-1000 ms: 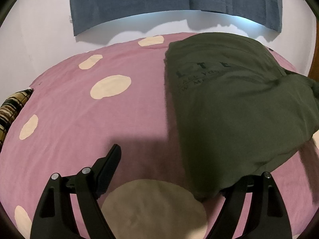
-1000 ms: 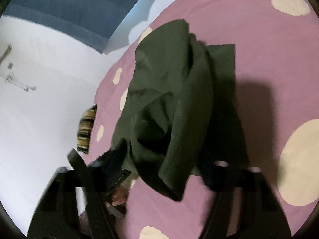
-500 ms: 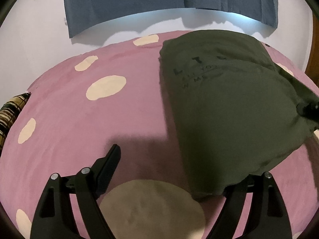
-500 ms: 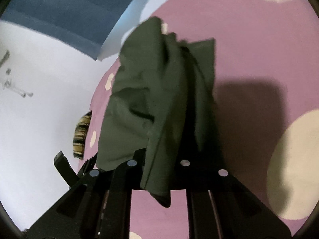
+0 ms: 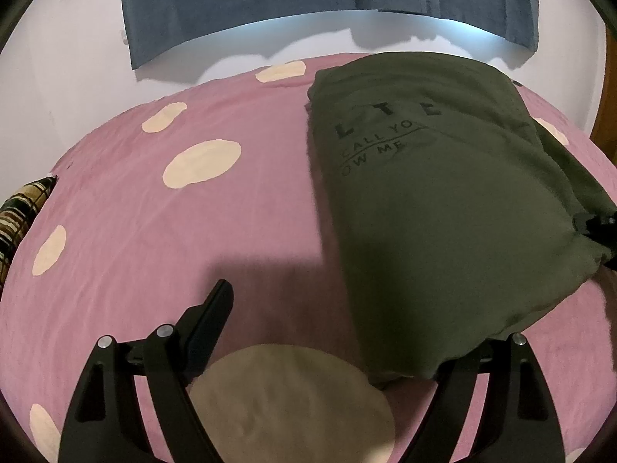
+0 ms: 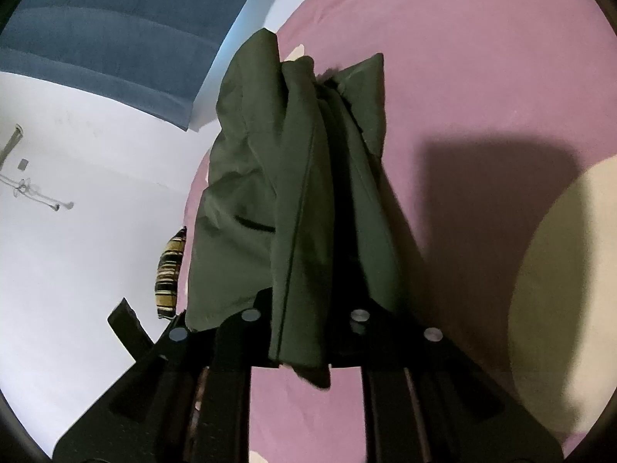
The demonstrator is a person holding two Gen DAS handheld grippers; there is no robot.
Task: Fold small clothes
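Note:
A dark green T-shirt with black lettering lies folded on the pink spotted bedsheet. My left gripper is open wide at the shirt's near corner. Its left finger is bare, and the right one is hidden under the cloth. My right gripper holds the shirt's bunched right edge between its jaws; they are just starting to open, with the cloth still pinched and hanging over them. The tip of that gripper shows at the right edge of the left wrist view.
A blue cloth hangs on the white wall behind the bed. A plaid pillow lies at the bed's left edge. Bare sheet stretches to the left of the shirt and to the right of it.
My right gripper's jaws went from wide apart to shut on the shirt's edge and sank toward the bed. The raised right side of the shirt came down. My left gripper stayed put.

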